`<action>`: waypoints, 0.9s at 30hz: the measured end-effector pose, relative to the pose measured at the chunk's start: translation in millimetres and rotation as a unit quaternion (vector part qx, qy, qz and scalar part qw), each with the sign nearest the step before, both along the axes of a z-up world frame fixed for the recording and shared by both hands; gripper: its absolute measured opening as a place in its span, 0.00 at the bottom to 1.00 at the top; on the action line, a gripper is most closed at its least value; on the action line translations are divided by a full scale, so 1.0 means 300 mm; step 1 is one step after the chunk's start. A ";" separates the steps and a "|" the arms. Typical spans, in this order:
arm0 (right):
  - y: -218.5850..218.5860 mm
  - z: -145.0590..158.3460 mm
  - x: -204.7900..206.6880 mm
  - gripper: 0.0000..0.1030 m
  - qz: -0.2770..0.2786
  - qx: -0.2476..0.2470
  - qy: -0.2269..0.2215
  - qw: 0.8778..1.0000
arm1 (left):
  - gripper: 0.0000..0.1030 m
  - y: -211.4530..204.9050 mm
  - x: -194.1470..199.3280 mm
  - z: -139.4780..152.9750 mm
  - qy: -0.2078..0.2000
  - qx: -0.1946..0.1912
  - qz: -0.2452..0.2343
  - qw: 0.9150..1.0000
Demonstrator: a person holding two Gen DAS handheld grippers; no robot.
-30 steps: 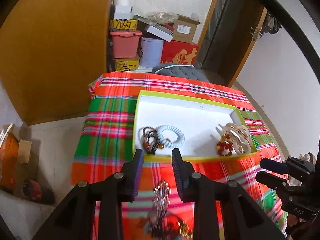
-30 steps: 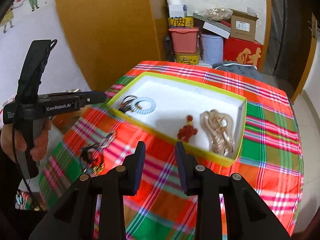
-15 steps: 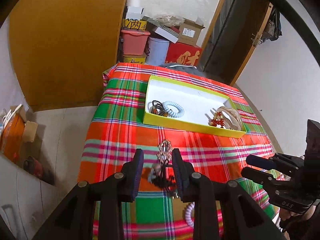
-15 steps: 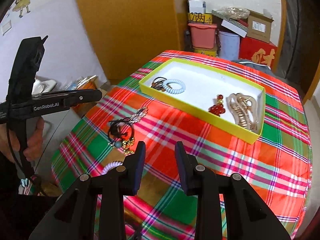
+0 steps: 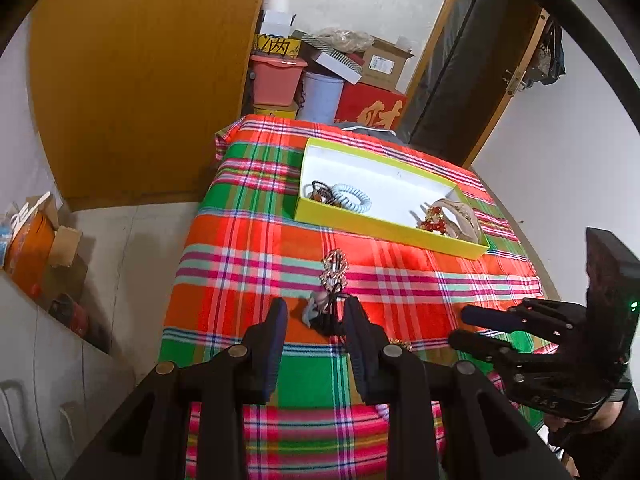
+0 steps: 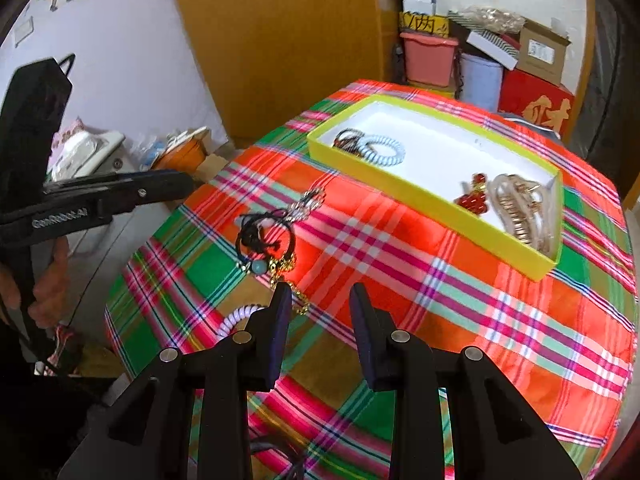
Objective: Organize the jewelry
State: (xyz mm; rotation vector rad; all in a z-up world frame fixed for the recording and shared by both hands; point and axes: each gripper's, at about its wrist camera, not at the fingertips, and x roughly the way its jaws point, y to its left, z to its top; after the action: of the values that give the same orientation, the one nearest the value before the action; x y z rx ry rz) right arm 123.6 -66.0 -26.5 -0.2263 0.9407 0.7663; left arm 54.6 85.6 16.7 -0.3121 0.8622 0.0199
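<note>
Black cord tangle [image 5: 326,314] lies between parted left fingers [image 5: 276,336].

Both views bright, even indoor light, source not visible. Colours saturated; plaid cloth [image 5: 256,280] nearly blown out in the orange-red patches. White box [image 6: 440,152] floor slightly overexposed. Soft shadows only. Heavy fisheye bending, black vignette at corners. Right view has slight motion blur, box rim and hair ties smeared. Left view sharper.
</note>
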 end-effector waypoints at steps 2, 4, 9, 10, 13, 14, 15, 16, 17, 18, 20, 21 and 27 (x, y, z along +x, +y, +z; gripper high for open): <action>0.026 -0.031 0.004 0.30 0.013 -0.011 0.005 1.000 | 0.28 0.005 -0.006 -0.008 0.002 -0.003 0.002 1.000; 0.048 -0.055 0.007 0.30 0.024 -0.020 0.007 0.999 | 0.28 0.011 -0.010 -0.016 0.004 -0.007 0.004 1.000; 0.103 -0.111 0.016 0.26 0.054 -0.043 0.011 0.998 | 0.28 0.032 -0.019 -0.037 0.010 -0.014 0.011 1.000; 0.109 -0.119 0.017 0.23 0.059 -0.047 0.011 0.997 | 0.28 0.039 -0.019 -0.042 0.011 -0.015 0.014 1.000; 0.130 -0.133 0.010 0.20 0.075 -0.055 0.003 0.996 | 0.28 0.059 -0.018 -0.054 0.015 -0.018 0.021 1.000; 0.135 -0.133 0.009 0.19 0.078 -0.057 -0.001 0.995 | 0.28 0.065 -0.018 -0.057 0.016 -0.019 0.023 0.999; 0.139 -0.134 0.010 0.17 0.080 -0.059 -0.003 0.995 | 0.28 0.069 -0.016 -0.059 0.017 -0.020 0.025 0.999; 0.143 -0.134 0.012 0.11 0.082 -0.063 -0.006 0.995 | 0.28 0.073 -0.016 -0.062 0.018 -0.021 0.026 0.999; 0.145 -0.134 0.010 0.07 0.084 -0.067 -0.010 0.994 | 0.28 0.076 -0.015 -0.064 0.018 -0.021 0.027 0.999; 0.149 -0.134 0.008 0.05 0.087 -0.069 -0.012 0.994 | 0.28 0.078 -0.014 -0.066 0.019 -0.022 0.027 0.999; 0.152 -0.133 0.000 0.04 0.089 -0.075 -0.018 0.993 | 0.28 0.079 -0.013 -0.071 0.021 -0.025 0.028 0.999; 0.154 -0.134 -0.002 0.04 0.089 -0.074 -0.017 0.993 | 0.28 0.079 -0.013 -0.072 0.021 -0.026 0.028 0.999; 0.099 -0.064 -0.016 0.04 0.068 -0.025 -0.003 0.997 | 0.28 0.050 -0.024 -0.077 0.023 -0.033 0.017 0.999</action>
State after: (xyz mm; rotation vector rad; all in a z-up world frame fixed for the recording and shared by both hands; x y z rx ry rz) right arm 118.7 -36.4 -45.6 -0.3386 0.9464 0.8670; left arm 47.5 100.6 -6.3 -0.3903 0.9053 0.0301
